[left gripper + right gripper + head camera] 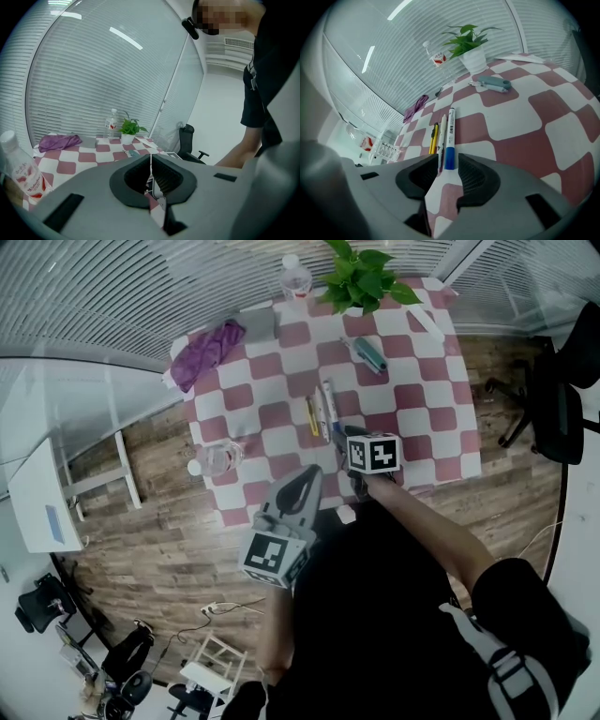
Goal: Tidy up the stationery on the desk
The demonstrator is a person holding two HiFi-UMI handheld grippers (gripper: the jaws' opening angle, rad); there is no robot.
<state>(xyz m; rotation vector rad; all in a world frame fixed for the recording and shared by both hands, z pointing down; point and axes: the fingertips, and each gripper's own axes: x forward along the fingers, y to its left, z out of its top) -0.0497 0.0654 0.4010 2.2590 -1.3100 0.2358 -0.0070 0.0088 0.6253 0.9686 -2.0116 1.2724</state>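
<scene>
A surface (431, 427) draped in a red-and-white checked cloth, seen from above, with a person holding a claw in each hand at its near edge. At the far left corner lies a crumpled purple cloth (206, 351). At the left edge, nearer the person, is a clear plastic bottle (217, 458) with a red label. The left claw (151, 161) is held over the near edge of the surface, clenched with its jaws meeting in a thin seam and nothing between them. Just right of it, at the middle of the surface, three writing tools lie side by side, pointing near to far: a yellow pen (312, 416) on the left, a white pen (443, 129) in the middle and a white marker (450, 138) with a blue near end on the right. The right claw (447, 161) points down at them, released, its jaws apart on either side of the marker's blue end, which rests on the cloth with the pads not pressing it. Farther right and toward the far side lies a teal-grey item (368, 352), too small to identify. Beyond it, at the far edge, stand a second clear bottle (295, 277) and a leafy green plant (361, 282) in a white pot. A black office chair (553, 399) stands on the wooden floor to the right.
</scene>
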